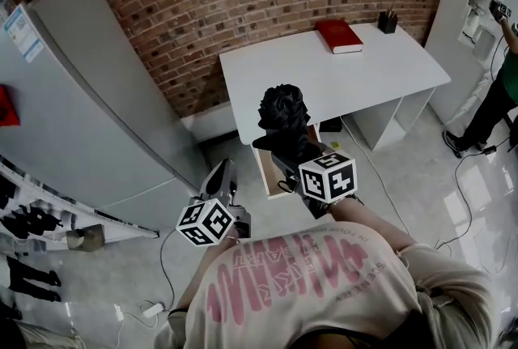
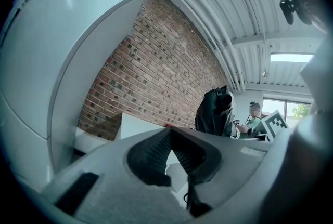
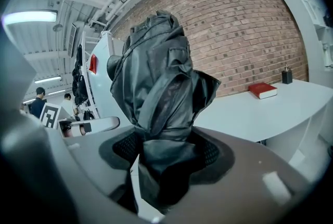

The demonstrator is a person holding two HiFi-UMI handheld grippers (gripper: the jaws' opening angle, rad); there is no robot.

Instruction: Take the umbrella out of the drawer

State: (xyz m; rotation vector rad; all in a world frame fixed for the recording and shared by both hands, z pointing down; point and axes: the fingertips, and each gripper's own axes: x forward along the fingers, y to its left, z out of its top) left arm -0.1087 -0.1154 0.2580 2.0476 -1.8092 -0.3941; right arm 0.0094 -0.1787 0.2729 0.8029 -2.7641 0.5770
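Right gripper (image 3: 166, 151): clamped on the folded umbrella (image 3: 156, 72) (black), clear of the desk (image 1: 348, 76) edge.
Left gripper (image 2: 170, 137): jaws together, empty, over open floor (image 1: 405, 177).

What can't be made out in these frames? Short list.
- Inside of the drawer: in the head view the umbrella and the right claw cover it, and only a wood-coloured edge shows.
- Umbrella's handle end: in the right gripper view it is buried between the gripping jaws.
- Title on the red book: too small in every view.
- The person by the shelves: in the head view, cut off by the right edge.
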